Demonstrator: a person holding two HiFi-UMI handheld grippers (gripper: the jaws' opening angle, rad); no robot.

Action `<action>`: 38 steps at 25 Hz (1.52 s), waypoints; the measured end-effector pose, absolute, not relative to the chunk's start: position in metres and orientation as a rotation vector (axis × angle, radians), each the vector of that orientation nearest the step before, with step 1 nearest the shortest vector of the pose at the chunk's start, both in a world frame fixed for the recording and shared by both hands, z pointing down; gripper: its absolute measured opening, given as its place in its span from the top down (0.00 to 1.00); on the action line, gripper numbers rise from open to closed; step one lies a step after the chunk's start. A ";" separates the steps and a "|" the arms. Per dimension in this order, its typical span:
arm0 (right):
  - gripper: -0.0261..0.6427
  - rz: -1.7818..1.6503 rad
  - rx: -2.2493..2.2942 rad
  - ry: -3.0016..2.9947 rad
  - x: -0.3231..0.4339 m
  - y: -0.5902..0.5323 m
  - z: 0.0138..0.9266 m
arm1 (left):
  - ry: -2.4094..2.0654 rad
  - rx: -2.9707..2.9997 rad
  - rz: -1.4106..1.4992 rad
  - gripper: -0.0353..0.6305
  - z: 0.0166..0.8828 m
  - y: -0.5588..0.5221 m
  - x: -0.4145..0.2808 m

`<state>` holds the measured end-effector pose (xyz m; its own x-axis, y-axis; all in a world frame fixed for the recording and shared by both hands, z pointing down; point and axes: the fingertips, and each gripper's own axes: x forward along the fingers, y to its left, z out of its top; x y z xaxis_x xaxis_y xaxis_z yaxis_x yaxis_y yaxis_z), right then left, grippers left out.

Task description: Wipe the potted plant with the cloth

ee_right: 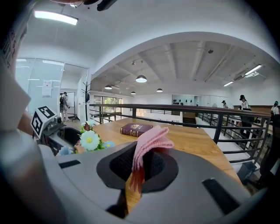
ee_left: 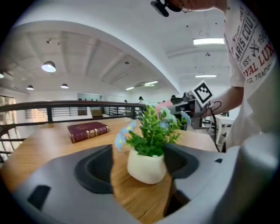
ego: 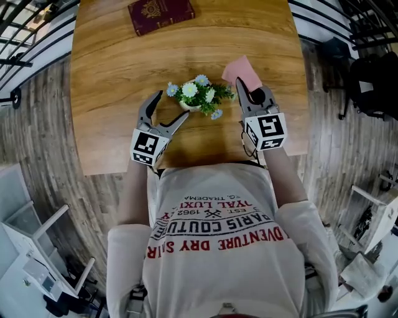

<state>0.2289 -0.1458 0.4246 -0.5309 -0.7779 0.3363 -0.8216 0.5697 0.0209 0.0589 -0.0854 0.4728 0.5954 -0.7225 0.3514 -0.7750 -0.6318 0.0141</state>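
The potted plant (ego: 198,96), white and blue flowers over green leaves in a small cream pot (ee_left: 146,166), stands mid-table. My left gripper (ego: 169,109) sits just left of it and is open. In the left gripper view (ee_left: 139,176) the pot shows in the gap between the jaws, with bare wood on its left side and no pad pressing on it. My right gripper (ego: 250,94) is just right of the plant, shut on a folded pink cloth (ego: 242,70). The cloth (ee_right: 151,142) sticks up from between the jaws (ee_right: 140,170), and the flowers (ee_right: 89,140) lie to their left.
A maroon book (ego: 160,13) lies at the far end of the wooden table (ego: 112,74). The table's near edge (ego: 186,165) runs just under both grippers. A black railing (ee_right: 183,114) runs beyond the table, and white furniture (ego: 37,248) stands on the floor at lower left.
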 end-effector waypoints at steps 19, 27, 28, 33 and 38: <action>0.91 0.008 1.308 -2.614 0.212 -0.129 0.361 | -1.680 2.627 0.227 0.92 0.328 -0.092 0.016; 0.91 -0.040 1.249 -2.649 0.205 -0.120 0.353 | -1.686 2.661 0.205 0.92 0.311 -0.093 0.028; 0.91 -0.047 1.238 -2.647 0.204 -0.119 0.353 | -1.685 2.665 0.203 0.92 0.308 -0.092 0.030; 0.91 -0.052 1.232 -2.650 0.203 -0.116 0.349 | -1.666 2.675 0.205 0.92 0.298 -0.092 0.035; 0.91 -0.068 1.244 -2.657 0.199 -0.113 0.345 | -1.681 2.665 0.212 0.92 0.299 -0.093 0.033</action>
<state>0.1992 -0.1125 0.3453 -0.6229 -0.7643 0.1668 -0.7548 0.6432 0.1290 0.0328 -0.0932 0.2989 0.4243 -0.8995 0.1043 -0.8972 -0.4332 -0.0858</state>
